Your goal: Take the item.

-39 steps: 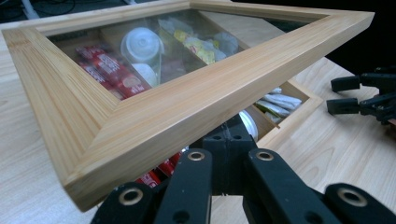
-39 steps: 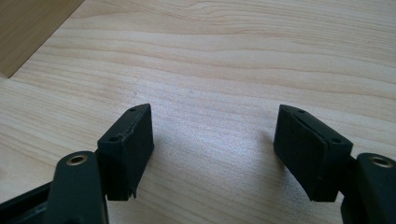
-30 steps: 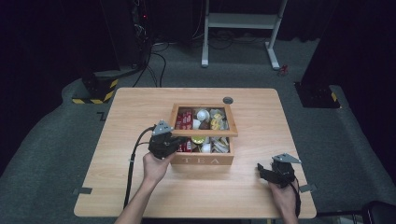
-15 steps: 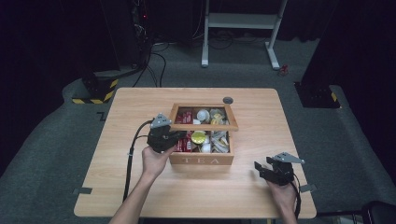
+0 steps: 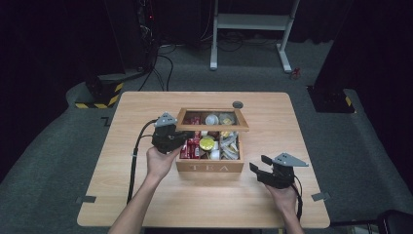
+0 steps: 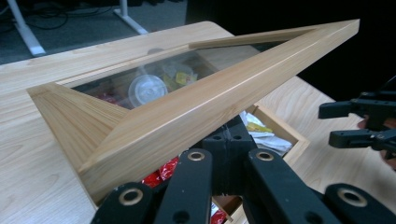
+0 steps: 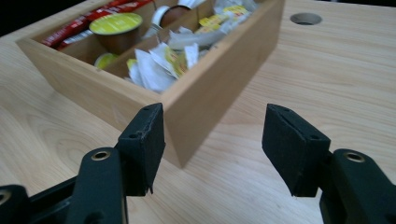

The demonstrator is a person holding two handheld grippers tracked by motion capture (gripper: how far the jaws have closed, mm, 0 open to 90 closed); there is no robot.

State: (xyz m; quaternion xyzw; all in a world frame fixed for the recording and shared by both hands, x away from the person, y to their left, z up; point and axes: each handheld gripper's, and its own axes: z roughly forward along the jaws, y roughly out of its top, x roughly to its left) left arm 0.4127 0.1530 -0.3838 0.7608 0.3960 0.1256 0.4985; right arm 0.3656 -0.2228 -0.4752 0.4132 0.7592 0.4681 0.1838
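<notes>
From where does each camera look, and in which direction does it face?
High view: above the person's side, facing forward-down on table and tea box; forearms, left tool, right tool show.
Left tool view: on that tool, along its jaws to the raised lid.
Right tool view: between its open jaws toward the box corner.
All share the box.

Each hand carries a black gripper built of flat bars pinned with ring-shaped metal rivets. The left gripper bears a grey 3-cornered plate on top, and a black cable trails from it down along the forearm. The right gripper has the same grey plate and a thinner black cable at the wrist. Its 2 fingers are blunt, square-ended black blocks with matte pads. Both forearms are bare, without sleeves.
</notes>
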